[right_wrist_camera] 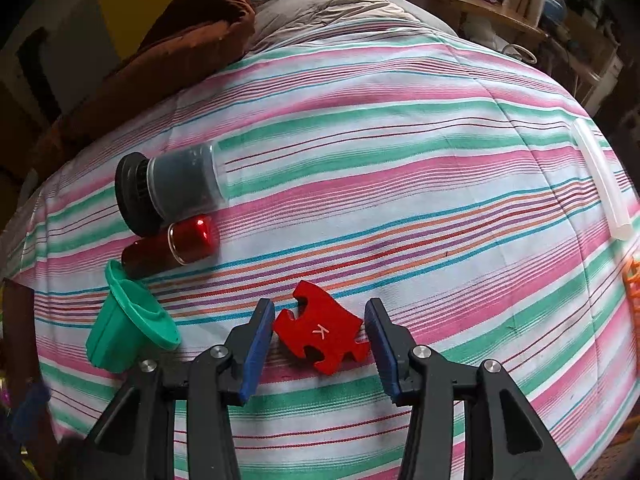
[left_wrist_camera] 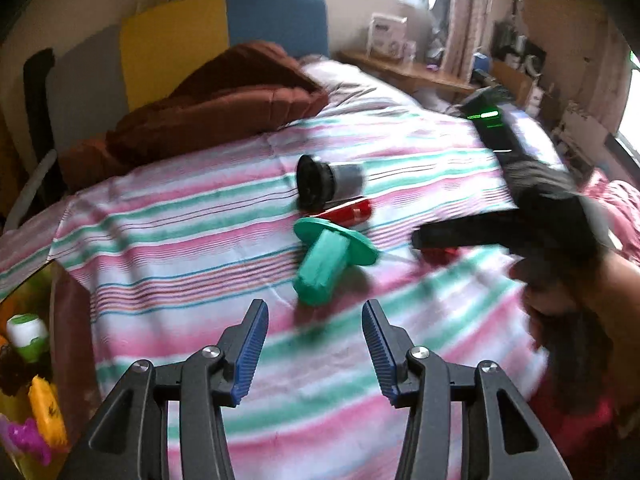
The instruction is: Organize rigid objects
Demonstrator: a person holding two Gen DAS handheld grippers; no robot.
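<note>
The right gripper (right_wrist_camera: 320, 334) hangs low over the striped bedsheet (right_wrist_camera: 400, 208), its blue fingers (right_wrist_camera: 256, 344) spread to either side of the red puzzle piece (right_wrist_camera: 322, 334) marked K, which lies flat on the bed. The left finger looks to be touching the piece's edge, the right finger just clear of it; the straddle suggests a pinch across the piece's width is being lined up.

From that piece, three things sit in a close row toward ten o'clock: a green funnel-shaped piece (right_wrist_camera: 128, 330) on its side, a red cylinder (right_wrist_camera: 176, 246) and a dark jar with a black cap (right_wrist_camera: 172, 192), each touching its neighbour, which reads as a gathering spot. A translucent stick (right_wrist_camera: 600, 184) lies well apart at two o'clock.

The left gripper (left_wrist_camera: 316, 344) hovers with fingers spread and nothing between them, the green funnel-shaped piece (left_wrist_camera: 326, 258) at twelve o'clock ahead of it. In the left view the right gripper is motion-blurred, so its grip cannot be judged from there. A brown blanket (left_wrist_camera: 224, 100) is bunched at the bed's far side.
</note>
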